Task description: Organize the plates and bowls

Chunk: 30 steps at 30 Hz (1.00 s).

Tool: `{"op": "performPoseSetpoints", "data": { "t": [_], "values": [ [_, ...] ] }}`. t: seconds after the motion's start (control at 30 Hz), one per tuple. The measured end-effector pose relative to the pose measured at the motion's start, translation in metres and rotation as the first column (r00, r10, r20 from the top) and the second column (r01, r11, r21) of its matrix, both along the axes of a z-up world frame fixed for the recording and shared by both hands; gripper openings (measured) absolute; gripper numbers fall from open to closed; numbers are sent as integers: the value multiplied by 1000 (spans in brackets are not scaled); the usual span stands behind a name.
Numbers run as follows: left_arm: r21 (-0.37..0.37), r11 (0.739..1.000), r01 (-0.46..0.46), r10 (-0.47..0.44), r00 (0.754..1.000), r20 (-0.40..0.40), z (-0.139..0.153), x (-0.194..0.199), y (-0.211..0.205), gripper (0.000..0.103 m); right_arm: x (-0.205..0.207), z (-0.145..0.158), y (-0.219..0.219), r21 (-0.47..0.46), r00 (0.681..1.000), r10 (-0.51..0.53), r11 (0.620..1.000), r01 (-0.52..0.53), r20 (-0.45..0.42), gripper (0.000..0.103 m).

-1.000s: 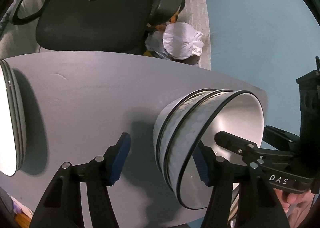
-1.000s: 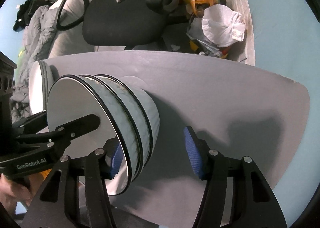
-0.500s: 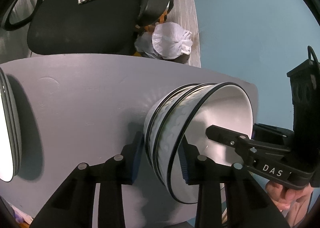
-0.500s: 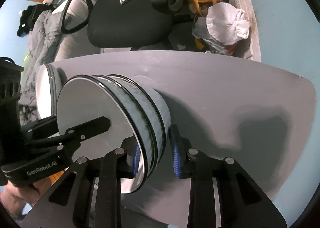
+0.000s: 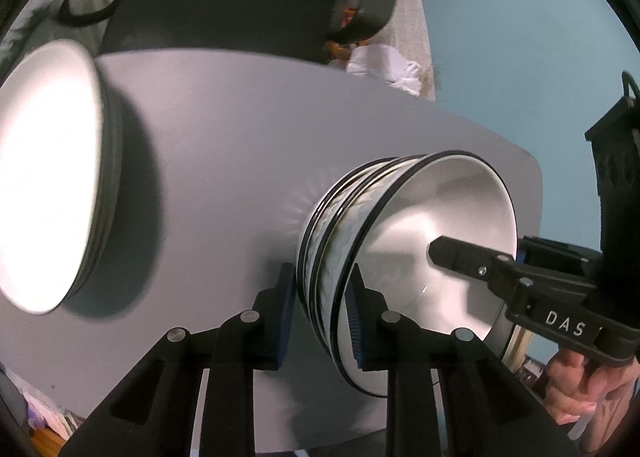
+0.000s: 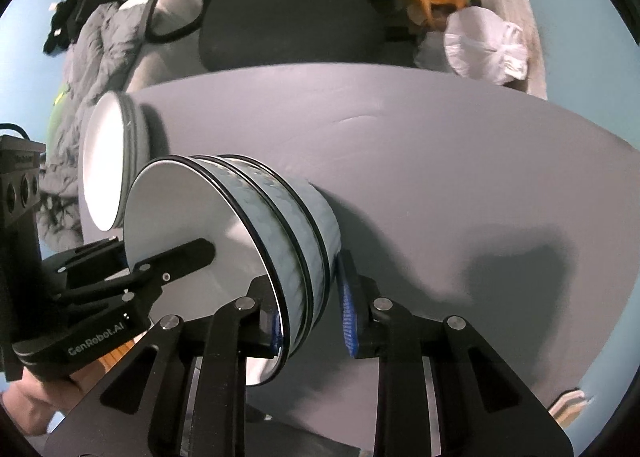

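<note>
A stack of three nested white bowls (image 5: 420, 241) with black rims and pale patterned sides stands on the grey table (image 5: 240, 129). My left gripper (image 5: 320, 317) is shut on the near rim of the stack. My right gripper (image 6: 310, 315) is shut on the opposite rim of the same stack (image 6: 280, 225). Each gripper shows in the other's view, with one finger inside the top bowl. A stack of white plates (image 5: 44, 185) with grey rims sits at the table's left; it also shows in the right wrist view (image 6: 108, 161).
A black office chair (image 6: 288, 17) with a striped cloth stands behind the table. A white plastic bag (image 6: 484, 49) lies on the floor at the back right. The table's right half (image 6: 480, 197) is bare grey surface. A bed with clothes is at far left.
Both grippers went from open around the bowls' rim to shut on it. The bowl stack now sits closer to the plate stack in both views.
</note>
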<state>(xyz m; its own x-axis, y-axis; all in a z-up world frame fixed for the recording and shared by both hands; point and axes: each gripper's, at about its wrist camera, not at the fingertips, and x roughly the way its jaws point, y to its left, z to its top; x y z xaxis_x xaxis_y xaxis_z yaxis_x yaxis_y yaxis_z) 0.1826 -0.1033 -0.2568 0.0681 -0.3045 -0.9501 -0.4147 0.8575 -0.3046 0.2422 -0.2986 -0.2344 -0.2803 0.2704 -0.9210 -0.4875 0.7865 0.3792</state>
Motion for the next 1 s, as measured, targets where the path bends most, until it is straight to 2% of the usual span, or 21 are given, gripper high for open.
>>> {"op": "performPoseSetpoints", "data": {
  "t": [0.33,0.6,0.77,1.0],
  "values": [
    [-4,998,-63,63,998,-19,3,-55,35,23,-44,-4,36,-4,998,59,998,-59,3,24],
    [-17,995,-98,98,995,-10,0,-77,43,20,-69,-2,54,-14,994,100,995,-100,35,24],
    [-26,994,-106,106,994,3,-3,-78,46,21,-69,-3,55,-14,991,117,993,-117,58,23],
    [-6,998,-65,65,998,11,-2,-85,40,22,-66,-9,54,-16,994,109,994,-108,11,24]
  ]
}}
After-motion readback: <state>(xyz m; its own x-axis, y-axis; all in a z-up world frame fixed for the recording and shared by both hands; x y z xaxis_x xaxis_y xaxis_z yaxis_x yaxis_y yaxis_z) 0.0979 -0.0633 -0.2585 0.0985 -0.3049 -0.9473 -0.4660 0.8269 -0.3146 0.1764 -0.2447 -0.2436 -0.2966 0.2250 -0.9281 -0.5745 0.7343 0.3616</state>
